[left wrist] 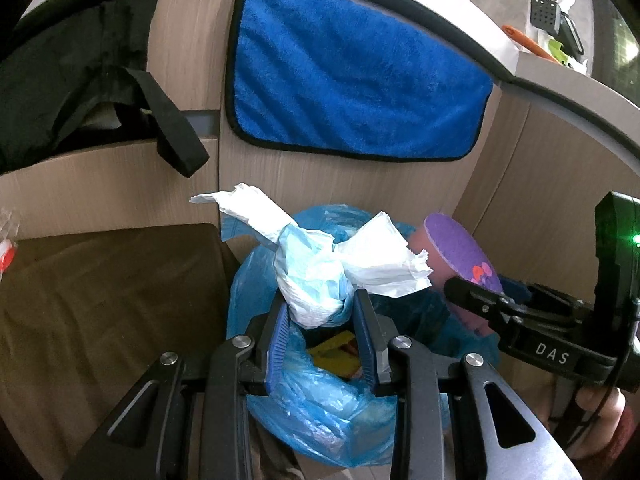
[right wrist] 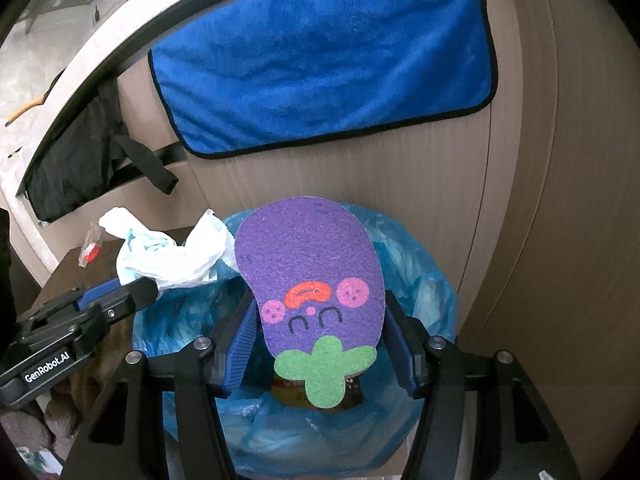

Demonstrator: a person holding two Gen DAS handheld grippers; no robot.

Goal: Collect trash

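Left wrist view: left gripper point(left wrist: 320, 312) clamps a crumpled wad of white and pale-blue tissue/plastic point(left wrist: 316, 276) btwn its blue ribbed pads; wad bulges above the fingertips, w/ torn papery tails flaring left and right. It hangs directly over the open bin w/ blue liner point(left wrist: 320, 400); thin, wrinkly, glossy film. Yellow scraps point(left wrist: 332, 350) lie down inside.

Right wrist view: right gripper point(right wrist: 320, 320) pinches a flat eggplant-shaped sponge point(right wrist: 312, 280) by its side edges, fingers fairly wide apart to span it. Fuzzy purple scrub face, pink cheeks, red mouth, green felt-like stem lowest, drawn upside down. Sponge is upright above the bin mouth, just beside the tissue wad at its left; touching or not, can't tell. A brown jar point(right wrist: 316, 394) shows in the bin under the stem.

Behind the bin: wood-grain cabinet front point(right wrist: 400, 184), a plush blue towel w/ black trim point(right wrist: 324, 60) draped over its top edge, black fabric w/ a strap point(left wrist: 80, 80) farther left.
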